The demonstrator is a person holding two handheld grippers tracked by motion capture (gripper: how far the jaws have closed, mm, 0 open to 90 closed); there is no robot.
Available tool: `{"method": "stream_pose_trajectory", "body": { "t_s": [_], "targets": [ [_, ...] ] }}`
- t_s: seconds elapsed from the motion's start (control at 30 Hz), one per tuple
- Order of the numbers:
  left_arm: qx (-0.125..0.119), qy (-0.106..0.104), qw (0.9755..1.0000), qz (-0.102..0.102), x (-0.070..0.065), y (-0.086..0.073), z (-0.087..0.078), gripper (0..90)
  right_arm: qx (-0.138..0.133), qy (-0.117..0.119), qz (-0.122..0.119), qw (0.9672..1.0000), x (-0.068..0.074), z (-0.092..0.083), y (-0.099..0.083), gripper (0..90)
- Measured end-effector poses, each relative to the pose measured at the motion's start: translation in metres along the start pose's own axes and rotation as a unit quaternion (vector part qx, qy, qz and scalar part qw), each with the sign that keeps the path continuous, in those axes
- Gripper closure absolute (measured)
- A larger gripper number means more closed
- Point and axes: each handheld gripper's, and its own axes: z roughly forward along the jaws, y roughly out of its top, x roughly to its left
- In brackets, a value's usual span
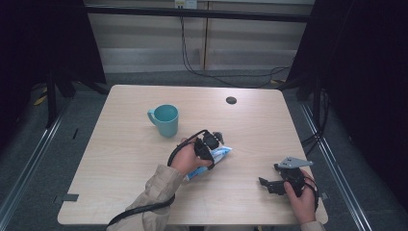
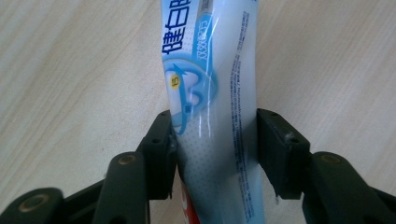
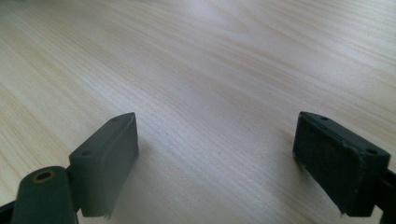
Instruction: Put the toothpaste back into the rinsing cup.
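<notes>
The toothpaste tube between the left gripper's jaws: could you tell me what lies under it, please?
Under the toothpaste tube lies the bare wooden table; the tube rests flat on it. The left gripper straddles the tube. The strip of table directly beneath the tube is covered.

place: lab recording bay | signs: black curtains (image 1: pixel 370 72); floor rails (image 1: pixel 29 163); trailing cables (image 1: pixel 192 67); lone table (image 1: pixel 120 159)
</notes>
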Motion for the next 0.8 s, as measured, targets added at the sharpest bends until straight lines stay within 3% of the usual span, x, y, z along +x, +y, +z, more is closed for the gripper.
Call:
{"method": "stream_pose_trajectory", "body": {
  "t_s": [0.03, 0.23, 0.3, 0.53, 0.8],
  "targets": [
    [0.005, 0.003, 1.0000, 0.007, -0.001, 0.001, 0.000, 53.3, -0.001, 0.001, -0.001, 1.0000, 0.000, 0.000, 0.000, 13.5],
    [-0.001, -0.004, 1.0000, 0.001, -0.001, 0.001, -0.003, 70.5, -0.001, 0.001, -0.001, 1.0000, 0.000, 0.000, 0.000, 13.5],
    [-0.012, -0.009, 0.9998, -0.015, 0.001, -0.001, -0.004, 71.8, -0.001, 0.001, -0.001, 1.0000, 0.000, 0.000, 0.000, 13.5],
    [-0.053, -0.019, 0.9982, -0.020, 0.006, -0.012, -0.013, 72.7, -0.001, 0.002, -0.002, 1.0000, -0.001, 0.000, 0.000, 13.5],
    [-0.101, -0.034, 0.9939, -0.030, 0.012, -0.022, -0.031, 72.8, -0.001, 0.002, -0.002, 1.0000, -0.001, 0.000, 0.000, 13.5]
  ]
}}
